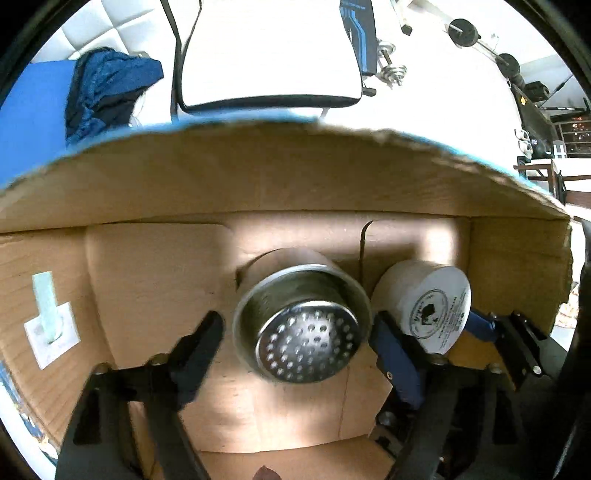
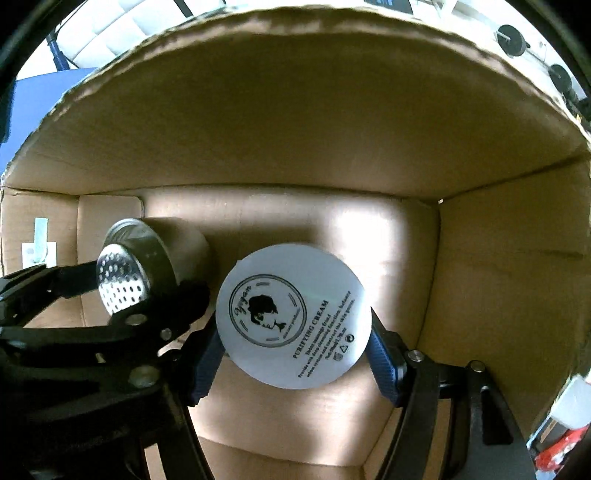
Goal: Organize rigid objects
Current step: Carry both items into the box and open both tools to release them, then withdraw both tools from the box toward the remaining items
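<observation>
Cardboard box, metal strainer tin, cream jar inside

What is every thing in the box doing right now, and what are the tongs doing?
Metal tin: on its side in the box, perforated end up, between the open left tongs.
White cream jar: shut, label facing the camera, gripped by the right tongs.
Cardboard box: open, flap raised.

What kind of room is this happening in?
Probably a home room used as a gym: dumbbells and weight plates lie on the floor, beyond a cardboard box and a padded wall.
</observation>
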A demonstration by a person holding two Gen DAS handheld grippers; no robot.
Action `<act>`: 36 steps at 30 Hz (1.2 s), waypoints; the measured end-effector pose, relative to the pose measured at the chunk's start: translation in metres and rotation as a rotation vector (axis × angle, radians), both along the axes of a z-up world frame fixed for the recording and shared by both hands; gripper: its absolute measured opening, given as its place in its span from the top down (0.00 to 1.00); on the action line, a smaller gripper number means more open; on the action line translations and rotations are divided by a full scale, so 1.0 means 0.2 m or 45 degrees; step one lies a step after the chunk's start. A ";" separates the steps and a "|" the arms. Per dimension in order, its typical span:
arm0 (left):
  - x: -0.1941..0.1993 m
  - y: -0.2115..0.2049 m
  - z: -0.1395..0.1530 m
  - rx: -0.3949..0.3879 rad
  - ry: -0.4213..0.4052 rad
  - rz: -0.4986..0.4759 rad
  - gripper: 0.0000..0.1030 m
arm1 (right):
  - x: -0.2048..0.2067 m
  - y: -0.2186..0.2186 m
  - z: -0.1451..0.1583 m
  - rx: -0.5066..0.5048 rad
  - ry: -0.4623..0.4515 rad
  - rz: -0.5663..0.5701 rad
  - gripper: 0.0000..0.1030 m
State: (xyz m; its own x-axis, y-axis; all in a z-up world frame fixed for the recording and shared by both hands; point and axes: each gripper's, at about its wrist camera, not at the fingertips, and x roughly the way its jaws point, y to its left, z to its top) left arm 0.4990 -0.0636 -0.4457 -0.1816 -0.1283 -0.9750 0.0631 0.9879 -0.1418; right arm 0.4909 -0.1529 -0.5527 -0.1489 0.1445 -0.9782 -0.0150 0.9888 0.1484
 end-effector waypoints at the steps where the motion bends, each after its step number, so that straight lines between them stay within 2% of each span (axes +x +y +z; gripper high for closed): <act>1: -0.01 0.01 0.03 0.006 -0.019 -0.001 0.10 | -0.01 0.00 0.01 0.007 0.001 -0.007 0.28; 4: -0.06 0.04 0.11 0.019 -0.066 0.017 0.00 | -0.05 0.00 0.05 0.032 -0.021 -0.026 0.20; 10: -0.18 0.10 0.24 0.043 -0.174 0.062 0.00 | -0.16 0.04 0.18 -0.023 -0.118 -0.026 0.00; 13: -0.26 0.16 0.33 0.064 -0.252 0.073 0.00 | -0.24 0.06 0.25 -0.094 -0.195 -0.048 0.00; 18: -0.44 0.19 0.53 0.113 -0.373 0.053 0.00 | -0.34 0.04 0.37 -0.083 -0.227 -0.088 0.00; 19: -0.48 0.20 0.56 0.122 -0.394 0.049 0.00 | -0.35 0.02 0.47 -0.081 -0.237 -0.088 0.00; 22: -0.56 0.20 0.63 0.142 -0.461 0.053 0.00 | -0.46 0.03 0.53 -0.087 -0.275 -0.083 0.00; 33: -0.91 0.15 0.90 0.149 -0.624 0.075 0.00 | -0.80 -0.01 0.93 -0.085 -0.490 -0.082 0.00; 36: -1.00 0.14 0.96 0.144 -0.671 0.087 0.00 | -0.87 -0.03 1.00 -0.064 -0.509 -0.072 0.00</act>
State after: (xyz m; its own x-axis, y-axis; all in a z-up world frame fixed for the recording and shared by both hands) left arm 0.2982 -0.0361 -0.2531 0.3405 -0.0113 -0.9402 0.0319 0.9995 -0.0005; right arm 0.3172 -0.1586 -0.3526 0.2518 0.0920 -0.9634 -0.0073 0.9956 0.0932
